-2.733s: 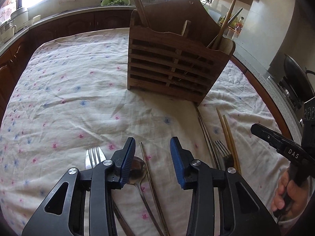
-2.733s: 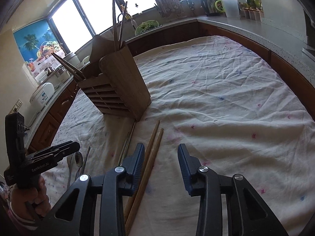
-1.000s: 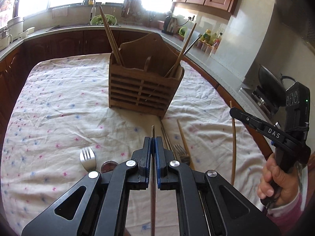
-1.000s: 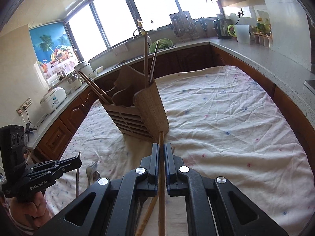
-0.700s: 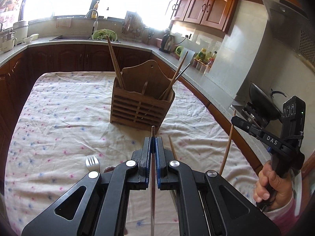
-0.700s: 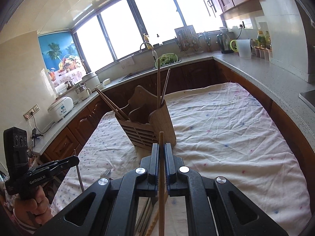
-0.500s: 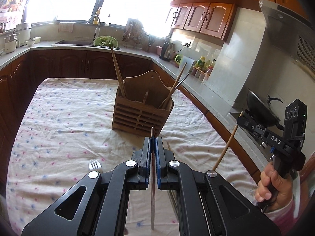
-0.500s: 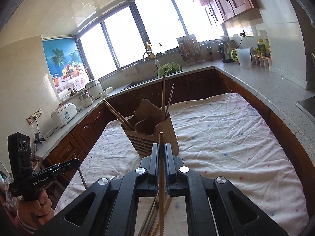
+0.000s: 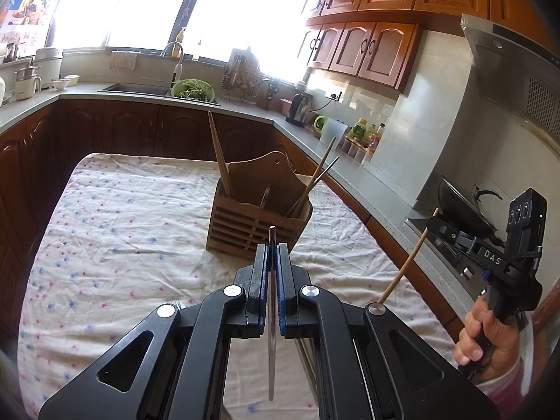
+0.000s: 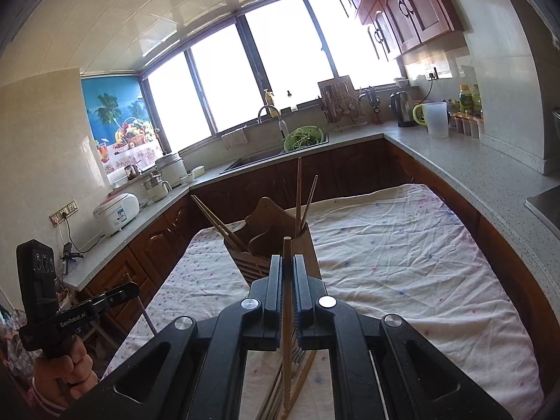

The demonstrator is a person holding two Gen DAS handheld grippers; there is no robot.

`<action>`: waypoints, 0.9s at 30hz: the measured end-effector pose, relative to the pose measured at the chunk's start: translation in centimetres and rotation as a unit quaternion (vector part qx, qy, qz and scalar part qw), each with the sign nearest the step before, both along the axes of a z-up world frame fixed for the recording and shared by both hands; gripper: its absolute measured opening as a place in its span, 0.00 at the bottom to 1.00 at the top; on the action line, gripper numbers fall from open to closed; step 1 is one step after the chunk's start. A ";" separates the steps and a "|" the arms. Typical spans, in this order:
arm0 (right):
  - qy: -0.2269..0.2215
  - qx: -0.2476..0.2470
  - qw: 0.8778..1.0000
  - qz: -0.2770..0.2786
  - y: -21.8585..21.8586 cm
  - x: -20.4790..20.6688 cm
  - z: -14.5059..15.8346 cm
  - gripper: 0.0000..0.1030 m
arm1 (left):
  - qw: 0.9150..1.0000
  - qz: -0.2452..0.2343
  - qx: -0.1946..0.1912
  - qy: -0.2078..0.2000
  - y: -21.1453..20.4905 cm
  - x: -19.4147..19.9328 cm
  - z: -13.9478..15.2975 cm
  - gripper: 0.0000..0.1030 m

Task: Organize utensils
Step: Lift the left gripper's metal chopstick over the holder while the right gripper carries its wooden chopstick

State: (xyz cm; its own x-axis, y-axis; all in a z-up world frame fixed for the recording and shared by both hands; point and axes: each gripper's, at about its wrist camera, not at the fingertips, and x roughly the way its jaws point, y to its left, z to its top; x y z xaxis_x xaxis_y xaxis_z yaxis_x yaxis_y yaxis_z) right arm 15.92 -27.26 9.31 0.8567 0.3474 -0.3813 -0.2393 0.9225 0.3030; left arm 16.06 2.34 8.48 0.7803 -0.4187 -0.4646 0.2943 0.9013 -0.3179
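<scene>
both jaws clamped: left gripper (image 9: pixel 272 257) on metal chopstick (image 9: pixel 271 350), right gripper (image 10: pixel 287 273) on wooden chopstick (image 10: pixel 287 350).

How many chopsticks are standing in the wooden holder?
4 in the wooden holder: two chopsticks lean out at one end, two stand at the other. Shorter ones may be hidden inside.

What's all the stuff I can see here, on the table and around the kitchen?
Slatted wooden utensil holder: one, brown, mid-table, chopsticks inside.
Floral white tablecloth: one, covering table.
Thin metal chopstick: one, silver, in left jaws.
Wooden chopstick: one, tan, in right jaws.
Silver fork: one, on cloth, mostly hidden.
Green colander: one, at sink.
Black wok: one, on stove.
White rice cooker: one, counter.
Left gripper: black, shut.
Right gripper: black, shut.
</scene>
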 end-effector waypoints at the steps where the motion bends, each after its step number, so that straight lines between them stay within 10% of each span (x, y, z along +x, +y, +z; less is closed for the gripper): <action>1: 0.000 0.000 1.000 0.000 0.0 0.0 0.0 0.05 | 1.000 0.001 -0.001 -0.001 0.1 0.1 0.1 0.03; 27: -0.056 0.009 0.998 -0.003 1.0 3.7 4.2 0.05 | 0.997 0.033 -0.022 -0.069 1.8 4.2 4.7 0.03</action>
